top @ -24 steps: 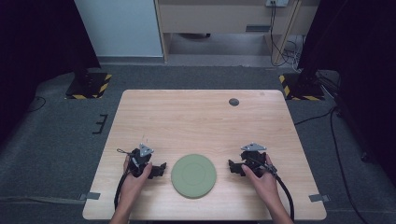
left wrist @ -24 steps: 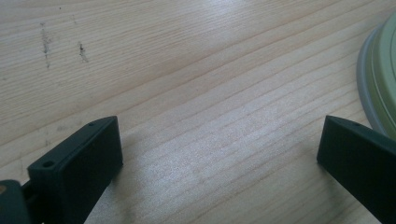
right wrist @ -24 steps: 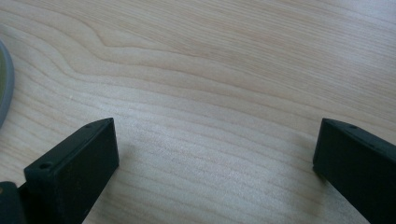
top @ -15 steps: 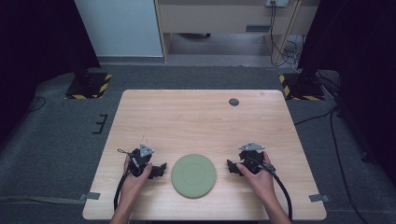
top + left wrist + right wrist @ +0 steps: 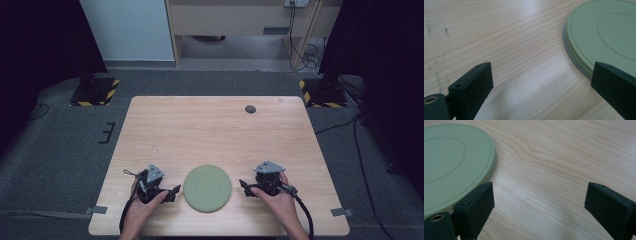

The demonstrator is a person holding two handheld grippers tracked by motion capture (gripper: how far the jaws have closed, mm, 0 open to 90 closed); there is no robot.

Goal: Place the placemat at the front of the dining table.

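The green plate (image 5: 207,188) lies flat on the table (image 5: 215,125), near its front edge and about midway across, and it sits between the 2 hands. It is round, so it has no long axis to line up with; what matters is which rim each tool faces. In the left gripper view the plate (image 5: 604,32) looks like 2 stacked plates, though I cannot tell for certain.

The left tongs (image 5: 170,192) point toward the plate's left rim, jaws spread wide with nothing between them, and one jaw tip stands just beside that rim. The right tongs (image 5: 246,187) point at the right rim, jaws likewise wide apart and empty, a little farther off. In the right gripper view the plate (image 5: 451,165) lies to one side of the jaws, not between them.

My judgement: the left tool is the nearer, and either would need to travel inward, toward the middle, to straddle the rim
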